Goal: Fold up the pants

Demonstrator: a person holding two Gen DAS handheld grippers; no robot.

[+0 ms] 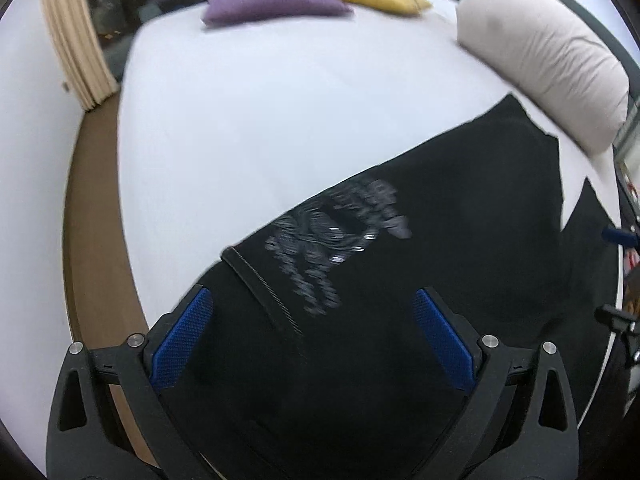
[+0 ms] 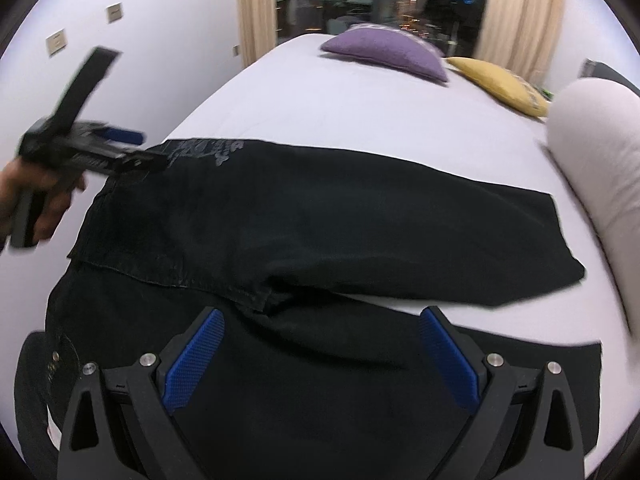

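Note:
Black pants with a grey print lie on the white bed, one leg folded over the other, leg ends toward the right. My left gripper is open, its blue pads spread above the printed waist area. It shows in the right wrist view at the left, above the waist corner, not touching fabric that I can tell. My right gripper is open and empty, hovering over the crotch and lower leg.
A purple cushion, a yellow cushion and a white pillow lie at the bed's far and right side. Curtains flank a dark window. Wooden floor runs along the bed's left edge.

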